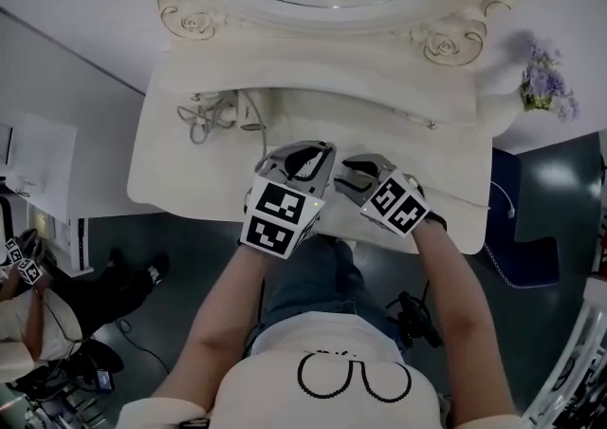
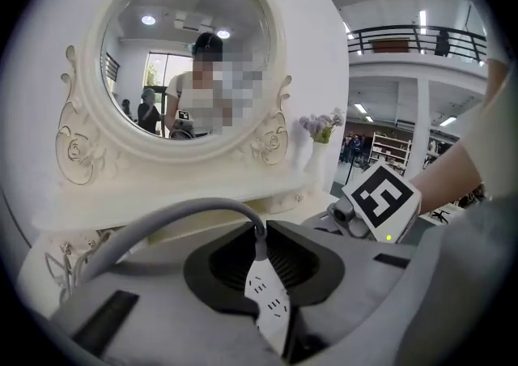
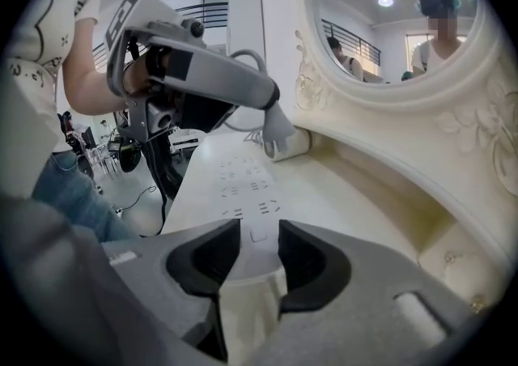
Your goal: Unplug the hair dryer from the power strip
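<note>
1. Grey and two in number, the grippers come nearest. The right gripper point(image 3: 257, 231) is clamped on the near end of the one white power strip point(image 3: 247, 186), which lies flat on the cream dressing table point(image 1: 190, 171).
2. Farther along the power strip and above it, the left gripper point(image 2: 261, 227) is closed on the single grey plug point(image 3: 279, 129). The plug hangs clear of the sockets.
3. One grey cord point(image 2: 162, 223) arcs up from the plug and off to the left.
4. Behind the power strip stands one oval mirror point(image 3: 388, 8) in a carved frame.
5. Farthest, to the right of the power strip, one white vase point(image 2: 314, 166) holds one bunch of purple flowers point(image 1: 545, 83).
</note>
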